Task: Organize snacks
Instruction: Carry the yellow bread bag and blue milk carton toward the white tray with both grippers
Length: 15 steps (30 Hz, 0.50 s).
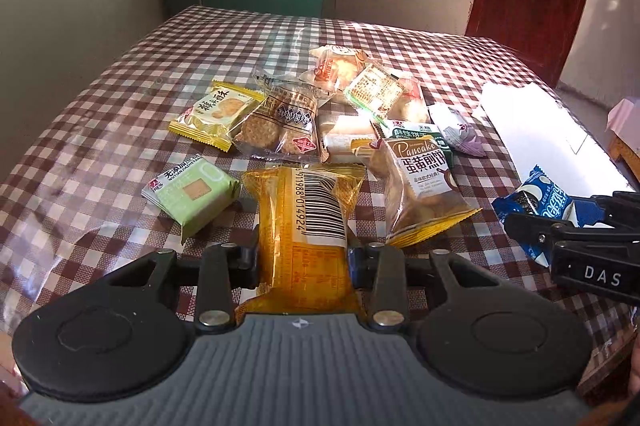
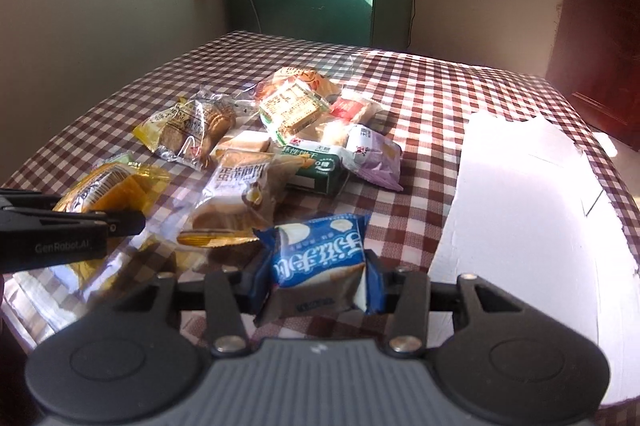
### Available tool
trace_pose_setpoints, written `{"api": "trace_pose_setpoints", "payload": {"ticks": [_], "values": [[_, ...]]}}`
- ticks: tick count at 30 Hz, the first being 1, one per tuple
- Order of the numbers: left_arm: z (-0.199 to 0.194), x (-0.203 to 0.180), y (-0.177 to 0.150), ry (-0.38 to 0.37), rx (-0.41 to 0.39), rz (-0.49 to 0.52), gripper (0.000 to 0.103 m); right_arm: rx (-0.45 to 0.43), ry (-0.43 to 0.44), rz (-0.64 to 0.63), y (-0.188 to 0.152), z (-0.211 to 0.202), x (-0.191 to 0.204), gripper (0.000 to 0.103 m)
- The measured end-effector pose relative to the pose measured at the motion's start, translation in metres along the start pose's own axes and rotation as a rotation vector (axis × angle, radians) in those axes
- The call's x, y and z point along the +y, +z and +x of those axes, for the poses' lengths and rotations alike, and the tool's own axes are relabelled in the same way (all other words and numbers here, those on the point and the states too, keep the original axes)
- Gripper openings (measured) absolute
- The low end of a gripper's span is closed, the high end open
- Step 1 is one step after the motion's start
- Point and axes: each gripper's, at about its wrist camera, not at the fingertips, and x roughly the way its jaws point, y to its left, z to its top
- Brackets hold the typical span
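My left gripper (image 1: 302,258) is shut on an orange-yellow snack packet (image 1: 304,226) with a barcode, held just above the checked tablecloth; the packet (image 2: 108,192) and the left gripper (image 2: 120,222) also show at the left of the right wrist view. My right gripper (image 2: 320,286) is shut on a blue snack packet (image 2: 320,254); that packet (image 1: 540,202) and gripper (image 1: 568,230) appear at the right edge of the left wrist view. A pile of other snack packets lies mid-table, among them a Pancake packet (image 1: 420,186) and a pale green packet (image 1: 192,192).
A white cardboard box (image 2: 520,202) lies open on the right side of the table (image 1: 100,146). A purple packet (image 2: 376,158) and a dark green packet (image 2: 316,170) lie near it. Walls, a green window frame and a red door stand behind.
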Motion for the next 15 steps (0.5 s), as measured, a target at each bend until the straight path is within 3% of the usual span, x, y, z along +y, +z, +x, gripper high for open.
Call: {"api": "trace_pose_setpoints", "payload": {"ticks": [15], "values": [[-0.021, -0.041, 0.022, -0.08, -0.064, 0.045, 0.044, -0.098, -0.085, 0.073, 0.019, -0.046, -0.032, 0.046]]}}
